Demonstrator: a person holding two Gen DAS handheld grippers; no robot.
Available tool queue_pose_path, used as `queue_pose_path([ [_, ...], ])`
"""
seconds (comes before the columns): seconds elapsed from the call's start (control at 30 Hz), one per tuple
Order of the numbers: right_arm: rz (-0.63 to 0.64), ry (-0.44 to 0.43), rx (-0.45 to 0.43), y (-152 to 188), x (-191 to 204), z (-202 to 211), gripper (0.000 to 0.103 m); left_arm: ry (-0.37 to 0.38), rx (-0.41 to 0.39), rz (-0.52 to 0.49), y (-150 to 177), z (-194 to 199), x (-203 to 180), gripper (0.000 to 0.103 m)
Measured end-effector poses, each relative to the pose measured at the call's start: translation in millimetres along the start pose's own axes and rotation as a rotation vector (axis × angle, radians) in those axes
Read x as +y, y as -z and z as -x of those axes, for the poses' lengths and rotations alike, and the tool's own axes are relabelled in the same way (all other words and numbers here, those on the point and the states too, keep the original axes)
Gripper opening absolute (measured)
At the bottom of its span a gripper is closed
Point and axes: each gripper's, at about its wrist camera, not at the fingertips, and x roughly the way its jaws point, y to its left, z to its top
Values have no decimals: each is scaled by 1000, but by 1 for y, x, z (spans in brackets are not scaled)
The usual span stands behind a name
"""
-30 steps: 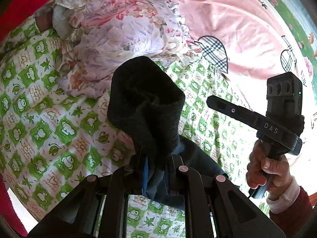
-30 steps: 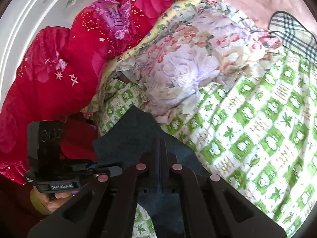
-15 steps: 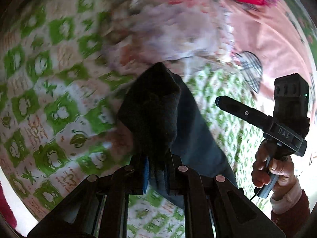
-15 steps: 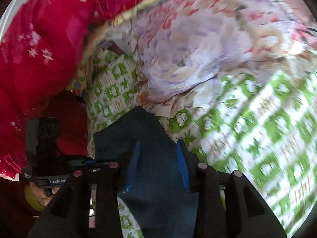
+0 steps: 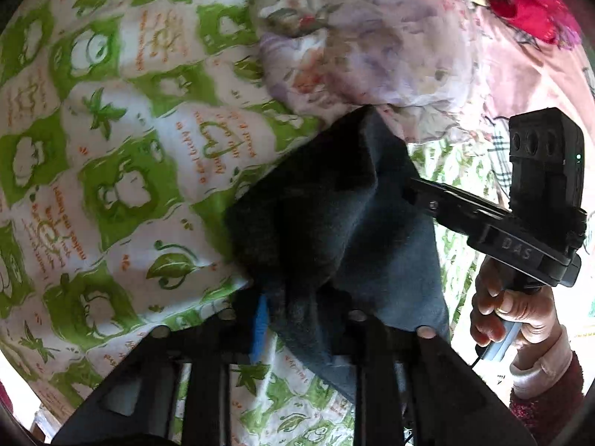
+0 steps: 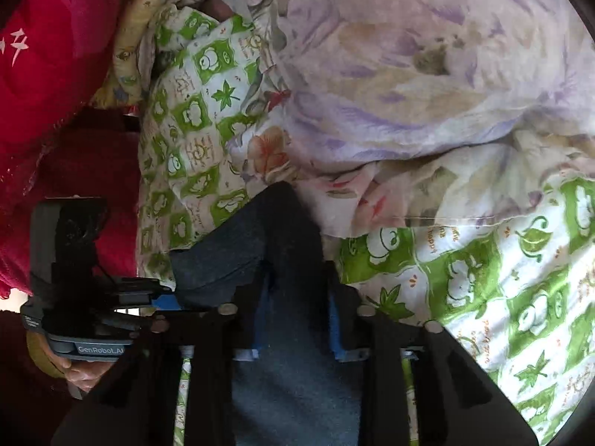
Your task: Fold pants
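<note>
The dark blue-grey pants (image 5: 334,223) lie bunched on the green-and-white patterned sheet (image 5: 111,148). My left gripper (image 5: 297,319) is shut on a fold of the pants near their edge. My right gripper (image 6: 297,319) stands open with its blue pads on either side of the pants cloth (image 6: 267,252). In the left wrist view the right gripper (image 5: 420,189) reaches into the pants from the right. In the right wrist view the left gripper (image 6: 148,293) is at the left edge of the pants.
A crumpled floral quilt (image 6: 409,74) lies just beyond the pants. A red blanket (image 6: 48,55) is at the left and a pink sheet (image 5: 539,74) at the far right. The person's hand (image 5: 513,316) holds the right gripper's handle.
My right gripper has opened from shut on the pants. Both grippers have moved forward and down toward the floral quilt, carrying the pants edge over.
</note>
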Motion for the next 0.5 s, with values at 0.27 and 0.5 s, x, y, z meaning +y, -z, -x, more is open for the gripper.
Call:
queue_pose_path([
  [0.27,-23,-31,-223,31,9,86,19,85,-83,-124,8,47,-54,11],
  [0.5,-65,-15,-407,93,9,174,18,167,-115,-305,36,77,-133,11],
])
